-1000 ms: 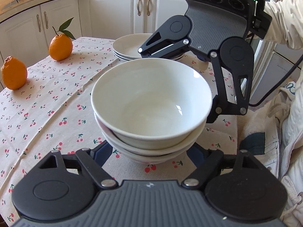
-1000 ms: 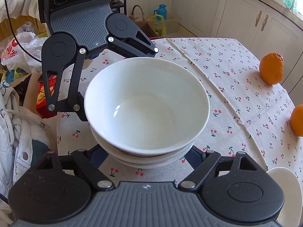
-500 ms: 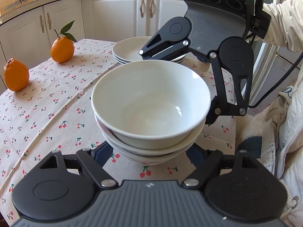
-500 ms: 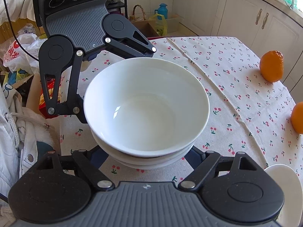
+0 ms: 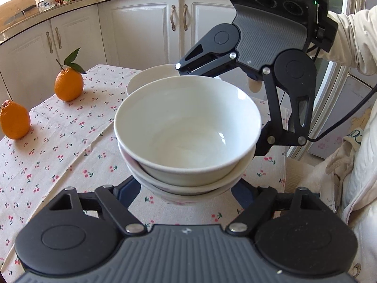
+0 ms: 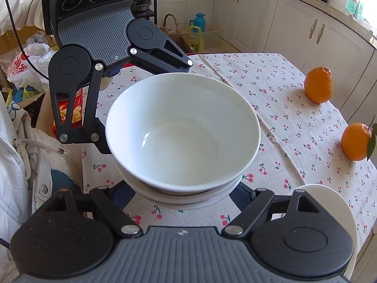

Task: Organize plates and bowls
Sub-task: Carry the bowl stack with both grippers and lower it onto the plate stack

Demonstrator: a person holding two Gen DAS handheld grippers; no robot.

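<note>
A stack of white bowls (image 5: 186,141) is held above the cherry-print tablecloth (image 5: 70,146) between both grippers. My left gripper (image 5: 186,191) has its fingers spread wide around the lower bowls from one side. My right gripper (image 6: 181,193) does the same from the opposite side, and its body shows in the left wrist view (image 5: 271,54). The stack also shows in the right wrist view (image 6: 183,139). The fingertips are hidden under the bowls. A pile of white plates (image 5: 150,77) sits behind the stack and shows at the lower right in the right wrist view (image 6: 334,207).
Two oranges (image 5: 68,84) (image 5: 14,120) stand on the table's far side, also in the right wrist view (image 6: 318,85) (image 6: 356,141). White cabinets (image 5: 141,28) stand behind. The table edge is close by the person's white jacket (image 5: 353,176). Bags and boxes (image 6: 28,66) lie on the floor.
The bowl stack has risen off the tablecloth with both grippers around it. The plates and oranges now sit lower and farther behind.
</note>
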